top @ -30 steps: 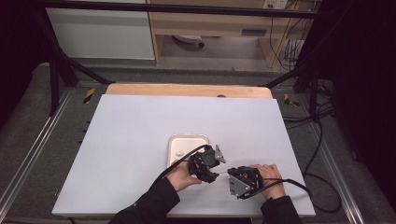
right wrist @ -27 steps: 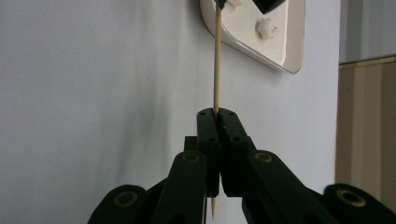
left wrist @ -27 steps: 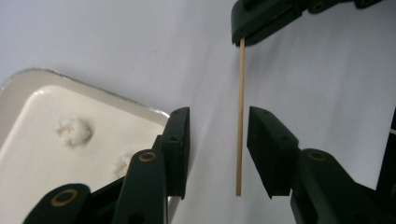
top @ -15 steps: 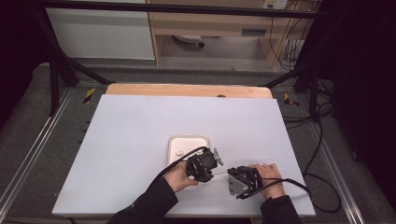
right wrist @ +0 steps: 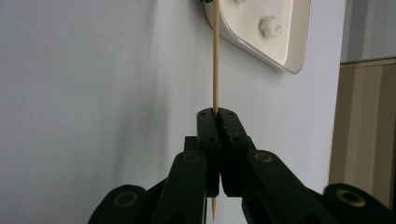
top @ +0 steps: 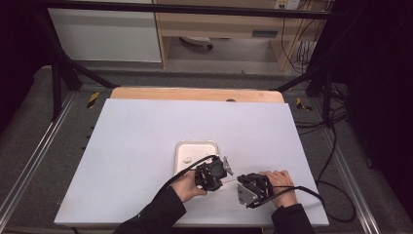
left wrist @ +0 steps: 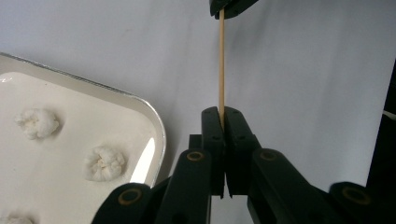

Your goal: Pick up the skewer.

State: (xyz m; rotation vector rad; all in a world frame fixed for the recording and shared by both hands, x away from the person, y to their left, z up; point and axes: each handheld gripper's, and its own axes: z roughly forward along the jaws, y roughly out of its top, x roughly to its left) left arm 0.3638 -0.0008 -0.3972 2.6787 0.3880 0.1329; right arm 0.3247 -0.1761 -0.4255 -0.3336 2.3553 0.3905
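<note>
A thin wooden skewer (left wrist: 221,60) spans the short gap between my two grippers, just above the white table. My left gripper (left wrist: 223,112) is shut on one end of it; its jaws have just been closing onto the stick. My right gripper (right wrist: 216,112) is shut on the other end of the skewer (right wrist: 215,56), whose pointed tip pokes out behind the jaws. In the high view the left gripper (top: 220,178) and right gripper (top: 240,182) face each other near the table's front edge, with the skewer (top: 231,180) between them.
A white tray (top: 196,145) lies just beyond the left gripper and holds small white puffy balls (left wrist: 105,162). Its rim (right wrist: 299,37) is close to the skewer's far end. The table's front edge is right under both hands.
The left gripper's jaws have closed on the skewer. Both hands have stayed in about the same place.
</note>
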